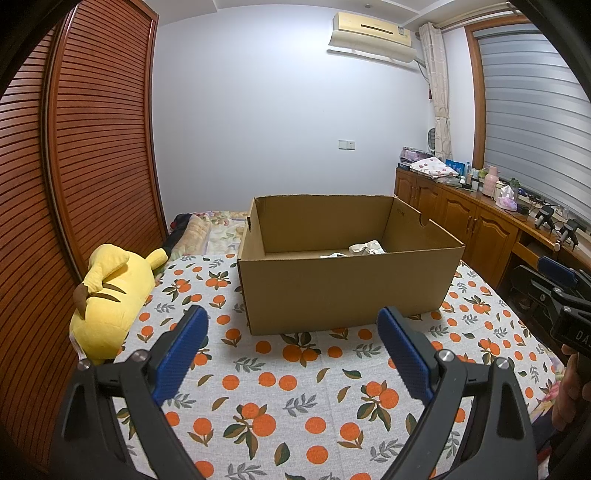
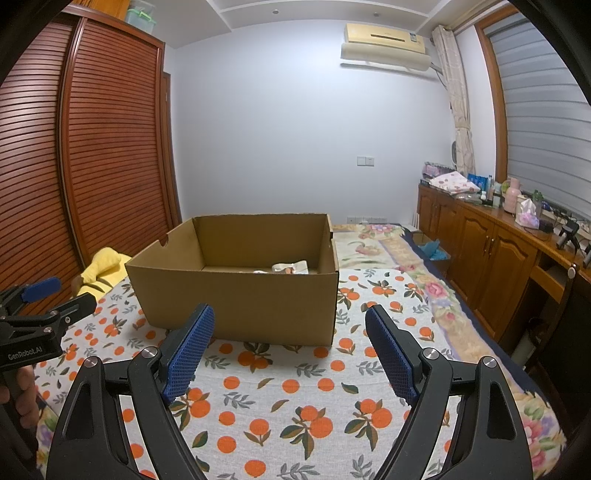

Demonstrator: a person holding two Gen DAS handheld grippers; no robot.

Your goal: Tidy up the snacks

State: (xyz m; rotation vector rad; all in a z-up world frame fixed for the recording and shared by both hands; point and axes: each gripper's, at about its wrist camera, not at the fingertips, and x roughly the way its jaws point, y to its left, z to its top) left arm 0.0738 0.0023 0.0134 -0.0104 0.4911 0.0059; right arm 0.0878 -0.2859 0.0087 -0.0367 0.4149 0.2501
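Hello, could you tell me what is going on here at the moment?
A person holds a two-finger gripper in each hand over a bed spread with an orange-print cloth. The left gripper and the right gripper are both open and hold nothing, their blue-padded fingers aimed at an open brown cardboard box. A few pale snack packets already lie inside the box. A yellow plush toy rests beside it, untouched.

Home bedroom, bed point(image 2: 388, 243) with floral bedding, louvred wardrobe point(image 1: 92, 147), wall air conditioner point(image 1: 373, 35), cluttered sideboard point(image 2: 491, 236)
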